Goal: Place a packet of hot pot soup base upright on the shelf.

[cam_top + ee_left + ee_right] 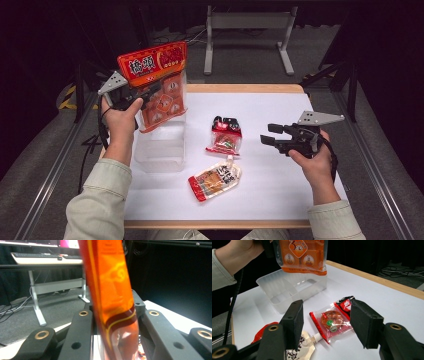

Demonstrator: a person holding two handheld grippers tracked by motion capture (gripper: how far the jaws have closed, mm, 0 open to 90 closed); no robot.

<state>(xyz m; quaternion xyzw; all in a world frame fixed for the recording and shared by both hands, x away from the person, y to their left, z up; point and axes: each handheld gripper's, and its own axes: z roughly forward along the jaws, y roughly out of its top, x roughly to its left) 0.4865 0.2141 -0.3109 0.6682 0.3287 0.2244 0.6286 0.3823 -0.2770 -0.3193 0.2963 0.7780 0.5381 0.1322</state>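
Fingers of the left gripper [142,97] clamp the orange bag [161,85] above the clear tray [160,147] — right gripper [267,139] fingers apart, empty.

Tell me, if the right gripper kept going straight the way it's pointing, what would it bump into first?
Probably the small red snack packet. The right gripper has open jaws, and in its own view the packet lies on the white table right between them. Depth is hard to judge; the clear plastic box lies farther off.
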